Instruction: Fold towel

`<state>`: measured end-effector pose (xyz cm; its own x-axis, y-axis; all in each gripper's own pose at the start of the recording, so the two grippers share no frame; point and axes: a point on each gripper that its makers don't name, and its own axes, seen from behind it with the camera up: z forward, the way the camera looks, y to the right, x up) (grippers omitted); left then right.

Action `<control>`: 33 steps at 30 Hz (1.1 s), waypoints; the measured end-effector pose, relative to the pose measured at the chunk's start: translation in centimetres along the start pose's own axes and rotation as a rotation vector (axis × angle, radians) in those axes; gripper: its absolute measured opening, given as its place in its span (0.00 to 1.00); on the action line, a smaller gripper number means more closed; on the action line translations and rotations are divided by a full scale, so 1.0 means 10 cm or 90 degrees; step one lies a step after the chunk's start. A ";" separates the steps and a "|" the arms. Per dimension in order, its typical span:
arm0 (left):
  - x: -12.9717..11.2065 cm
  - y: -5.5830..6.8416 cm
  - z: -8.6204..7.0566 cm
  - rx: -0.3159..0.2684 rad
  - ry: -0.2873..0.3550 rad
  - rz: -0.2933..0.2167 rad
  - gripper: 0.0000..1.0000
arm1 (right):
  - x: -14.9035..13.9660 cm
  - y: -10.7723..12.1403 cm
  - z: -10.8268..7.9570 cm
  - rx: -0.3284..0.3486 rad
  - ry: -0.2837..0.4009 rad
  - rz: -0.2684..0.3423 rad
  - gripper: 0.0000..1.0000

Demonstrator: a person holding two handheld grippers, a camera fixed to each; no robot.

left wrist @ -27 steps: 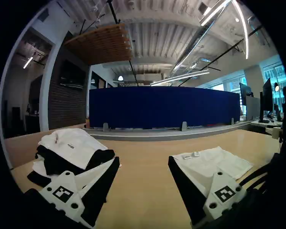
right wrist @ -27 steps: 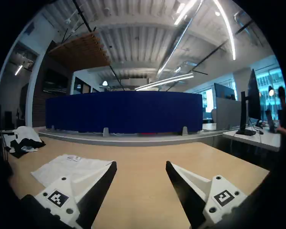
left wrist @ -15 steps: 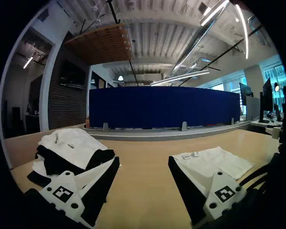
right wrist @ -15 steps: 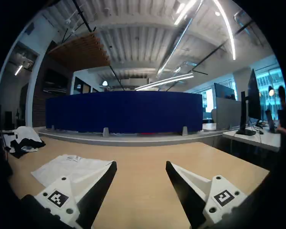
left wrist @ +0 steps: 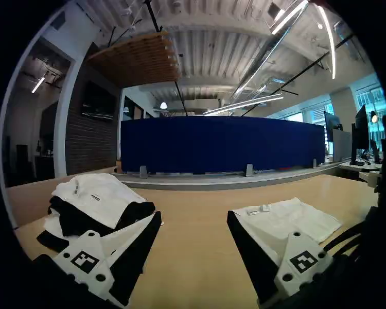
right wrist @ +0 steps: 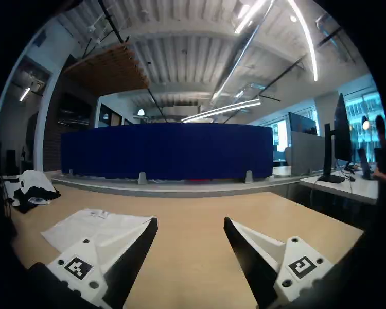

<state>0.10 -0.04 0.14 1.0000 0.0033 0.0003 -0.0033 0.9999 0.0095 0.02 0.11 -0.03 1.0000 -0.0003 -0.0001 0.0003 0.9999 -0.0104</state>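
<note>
Blue partition (left wrist: 218, 144) behind towel (left wrist: 296, 219), clothes pile (left wrist: 98, 201)

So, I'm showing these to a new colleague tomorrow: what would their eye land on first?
Probably the long blue partition standing along the far edge of the wooden table. Then the white towel lying flat on the table at the right of the left gripper view, and the heap of black and white cloth at its left. The left gripper and right gripper both hang open above the tabletop, holding nothing.
</note>
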 end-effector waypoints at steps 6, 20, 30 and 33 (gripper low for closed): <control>0.04 0.02 0.01 0.003 0.001 0.022 0.95 | 0.03 0.03 0.00 -0.013 -0.004 0.001 1.00; 0.88 -0.05 -0.03 0.000 0.004 -0.009 0.95 | 0.91 -0.14 -0.09 0.005 -0.001 0.005 1.00; 1.50 -0.03 -0.05 -0.006 0.000 -0.015 0.95 | 1.46 -0.25 -0.19 0.008 -0.010 -0.002 1.00; 1.60 -0.01 -0.06 -0.009 -0.005 -0.015 0.95 | 1.57 -0.31 -0.20 0.015 -0.009 0.007 1.00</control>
<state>16.07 -0.05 -0.42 0.9998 -0.0195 0.0079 0.0196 0.9998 -0.0051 15.75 -2.99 -2.02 0.9998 0.0110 0.0141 -0.0112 0.9999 0.0130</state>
